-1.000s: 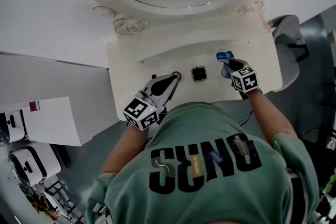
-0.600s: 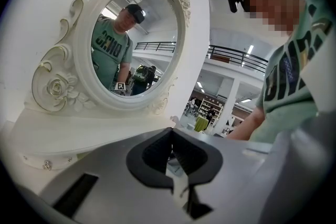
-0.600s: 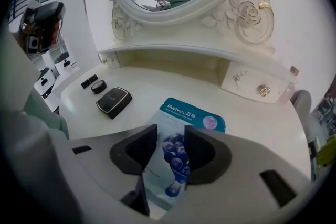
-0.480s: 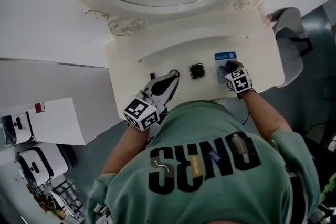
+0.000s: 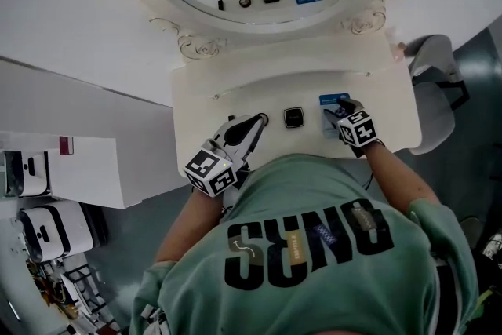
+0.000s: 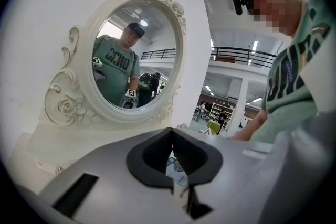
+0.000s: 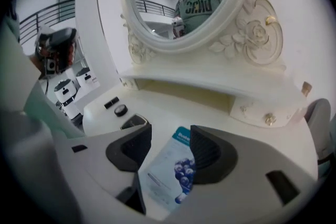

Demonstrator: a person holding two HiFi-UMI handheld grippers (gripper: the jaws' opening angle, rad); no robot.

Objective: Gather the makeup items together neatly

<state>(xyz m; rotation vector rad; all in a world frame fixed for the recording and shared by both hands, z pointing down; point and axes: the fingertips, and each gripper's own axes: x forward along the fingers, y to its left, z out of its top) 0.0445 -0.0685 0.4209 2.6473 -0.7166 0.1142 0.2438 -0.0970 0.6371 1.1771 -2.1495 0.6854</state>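
Lowered from where it was held up a second ago, the pale blue-and-white printed sachet (image 7: 176,173) now lies flat on the cream dressing table (image 5: 235,86). It sits right of centre in the head view, near the black square compact (image 5: 294,118). The right gripper (image 5: 343,112) hangs over it with its jaws opening. The sachet lies between the pads, but they do not press on it. This looks like a release, which would leave the sachet in a row with the compact and the small round black pot (image 5: 262,118) to the compact's left. The left gripper (image 5: 255,121), at the row's lower left, has its jaws pressed together on nothing, with the tip close to the pot. A small black stick (image 7: 111,103) lies at the far left of the row. The white carved oval mirror frame (image 5: 196,43) stands behind, and nothing blocks the row.
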